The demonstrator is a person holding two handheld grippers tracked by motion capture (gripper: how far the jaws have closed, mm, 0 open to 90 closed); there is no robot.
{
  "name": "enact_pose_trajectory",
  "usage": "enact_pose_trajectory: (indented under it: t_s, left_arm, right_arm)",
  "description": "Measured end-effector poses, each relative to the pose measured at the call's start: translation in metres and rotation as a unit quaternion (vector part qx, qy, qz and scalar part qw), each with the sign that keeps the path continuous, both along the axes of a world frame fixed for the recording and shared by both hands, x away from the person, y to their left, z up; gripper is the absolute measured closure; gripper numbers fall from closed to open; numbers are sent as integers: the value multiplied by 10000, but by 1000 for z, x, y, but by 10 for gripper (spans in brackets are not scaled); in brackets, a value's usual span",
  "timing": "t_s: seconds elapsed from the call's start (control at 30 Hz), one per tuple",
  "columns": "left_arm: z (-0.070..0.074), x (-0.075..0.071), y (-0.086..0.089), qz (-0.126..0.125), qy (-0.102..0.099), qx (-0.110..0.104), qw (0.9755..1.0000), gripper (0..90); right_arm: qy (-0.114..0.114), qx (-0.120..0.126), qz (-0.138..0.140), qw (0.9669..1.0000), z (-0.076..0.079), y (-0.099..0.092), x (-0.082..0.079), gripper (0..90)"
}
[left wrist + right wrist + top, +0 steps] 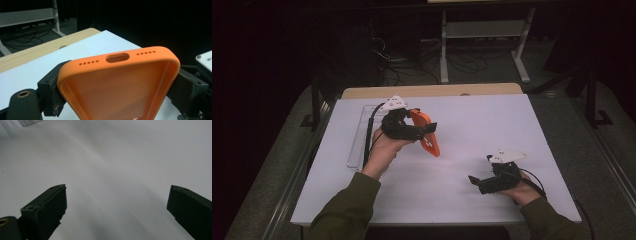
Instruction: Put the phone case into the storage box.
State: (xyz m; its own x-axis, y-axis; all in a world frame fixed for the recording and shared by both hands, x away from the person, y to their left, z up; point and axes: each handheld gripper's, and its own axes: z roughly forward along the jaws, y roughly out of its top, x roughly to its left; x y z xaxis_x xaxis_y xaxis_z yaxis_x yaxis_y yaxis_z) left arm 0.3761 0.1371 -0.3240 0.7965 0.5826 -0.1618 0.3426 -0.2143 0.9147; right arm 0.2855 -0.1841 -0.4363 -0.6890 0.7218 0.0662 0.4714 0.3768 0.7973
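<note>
Soft orange silicone phone case (120, 85) is held pinched widthwise, lifted, by left gripper (424, 131); right gripper (479, 181), jaws spread empty, is likely needed next.

No text, label, brand, number or sign can be read anywhere in these views. The orange phone case (120, 82) bears no lettering on its inner face or its edge, and the white tabletop (472, 150) is unmarked. The grey plates on top of the tools carry a few small dark specks, too small to make out as writing.
</note>
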Motion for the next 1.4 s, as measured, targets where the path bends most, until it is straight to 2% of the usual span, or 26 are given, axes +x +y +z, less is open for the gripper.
enact_pose_trajectory:
  t_s: [0.93,1.17,1.27,1.4]
  left_arm:
    - [27,28,21,413,-238,95,9988,143]
    - [33,36,26,555,-294,140,9979,143]
    - [36,39,29,616,-357,225,9972,143]
    - [39,43,32,717,-390,188,9965,143]
  right_arm:
    - [-15,-28,21,10000,0,0,0,12]
    - [-6,-31,11,10000,0,0,0,12]
    - [8,-32,6,10000,0,0,0,12]
    - [7,-35,5,10000,0,0,0,12]
